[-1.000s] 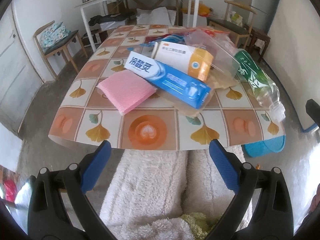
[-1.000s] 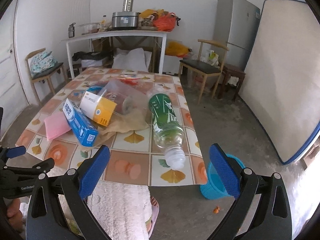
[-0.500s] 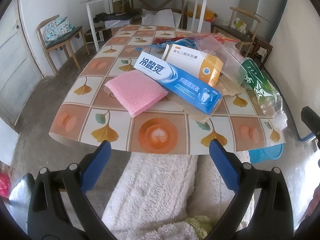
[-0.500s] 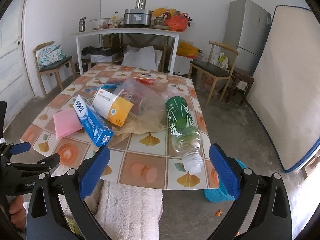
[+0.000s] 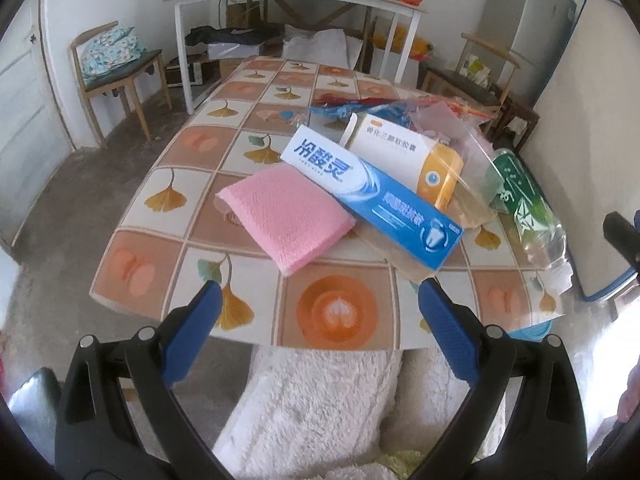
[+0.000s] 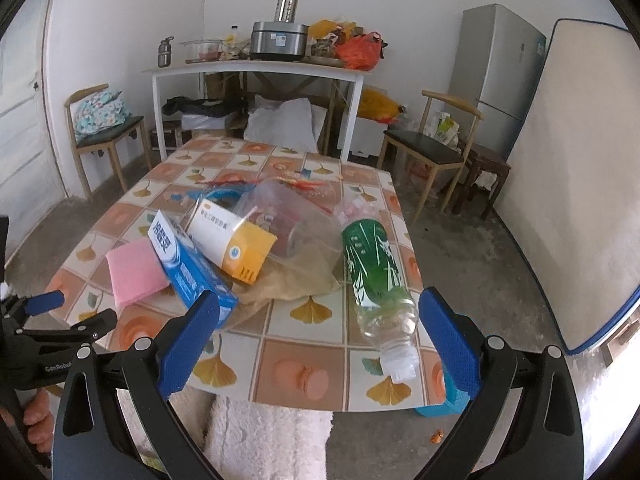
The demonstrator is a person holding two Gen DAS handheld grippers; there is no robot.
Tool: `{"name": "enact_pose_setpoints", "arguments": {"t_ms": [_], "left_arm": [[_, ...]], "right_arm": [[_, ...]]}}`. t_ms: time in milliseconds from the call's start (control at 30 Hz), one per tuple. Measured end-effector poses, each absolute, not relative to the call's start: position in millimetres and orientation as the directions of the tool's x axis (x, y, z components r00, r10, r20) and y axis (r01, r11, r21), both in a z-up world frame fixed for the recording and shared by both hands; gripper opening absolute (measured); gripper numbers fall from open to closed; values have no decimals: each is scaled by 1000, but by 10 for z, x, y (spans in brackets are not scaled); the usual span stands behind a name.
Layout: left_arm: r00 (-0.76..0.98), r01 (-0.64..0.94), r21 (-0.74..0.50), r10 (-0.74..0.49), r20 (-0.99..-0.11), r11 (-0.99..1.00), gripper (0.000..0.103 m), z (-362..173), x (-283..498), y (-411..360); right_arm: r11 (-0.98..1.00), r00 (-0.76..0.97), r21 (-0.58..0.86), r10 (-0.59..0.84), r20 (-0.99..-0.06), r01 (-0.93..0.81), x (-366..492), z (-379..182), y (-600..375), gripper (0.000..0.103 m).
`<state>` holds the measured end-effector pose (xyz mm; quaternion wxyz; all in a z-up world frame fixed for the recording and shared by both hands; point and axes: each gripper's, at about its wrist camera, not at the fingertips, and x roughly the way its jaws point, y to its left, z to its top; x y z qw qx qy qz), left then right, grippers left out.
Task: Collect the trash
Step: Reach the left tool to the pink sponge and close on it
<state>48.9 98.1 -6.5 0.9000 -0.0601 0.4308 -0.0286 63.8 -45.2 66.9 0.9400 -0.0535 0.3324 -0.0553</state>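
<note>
A pile of trash lies on the tiled table (image 5: pixel 160 208): a pink sponge cloth (image 5: pixel 284 216), a blue toothpaste box (image 5: pixel 372 196), a white and orange medicine box (image 5: pixel 404 156), a clear plastic bag (image 6: pixel 296 220), brown paper (image 6: pixel 296 280) and a green-labelled plastic bottle (image 6: pixel 376 276) on its side, cap toward me. My left gripper (image 5: pixel 316 332) is open and empty over the table's near edge, short of the sponge. My right gripper (image 6: pixel 320 336) is open and empty, just before the bottle's cap and the toothpaste box (image 6: pixel 188 268).
A blue basket (image 6: pixel 440 404) stands on the floor at the table's near right corner. My fluffy white lap (image 5: pixel 312 404) is below the grippers. Chairs (image 6: pixel 108 128) flank the room, a white side table (image 6: pixel 256 72) stands behind, a mattress (image 6: pixel 572 184) leans right.
Both grippers have risen and moved forward toward the table; the trash pile now looks nearer. Jaws stay open. Nothing on the table has moved.
</note>
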Motion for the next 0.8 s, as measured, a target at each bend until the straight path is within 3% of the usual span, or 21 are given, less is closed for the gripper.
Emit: {"name": "enact_pose_setpoints", "arguments": {"t_ms": [300, 467, 633, 800], "left_arm": [[653, 140, -235, -268, -708, 962, 95, -178, 630, 1105], [660, 227, -260, -345, -668, 938, 95, -201, 706, 1070], [660, 309, -277, -415, -627, 910, 95, -174, 748, 1053], [608, 323, -373, -493, -622, 870, 94, -221, 847, 1133]], "right_arm": [[983, 757, -90, -179, -628, 158, 725, 612, -672, 97], [982, 743, 25, -125, -657, 187, 829, 502, -929, 97], [976, 738, 50, -127, -663, 213, 941, 416, -1044, 97], [972, 728, 147, -35, -685, 185, 1084, 298, -1097, 97]]}}
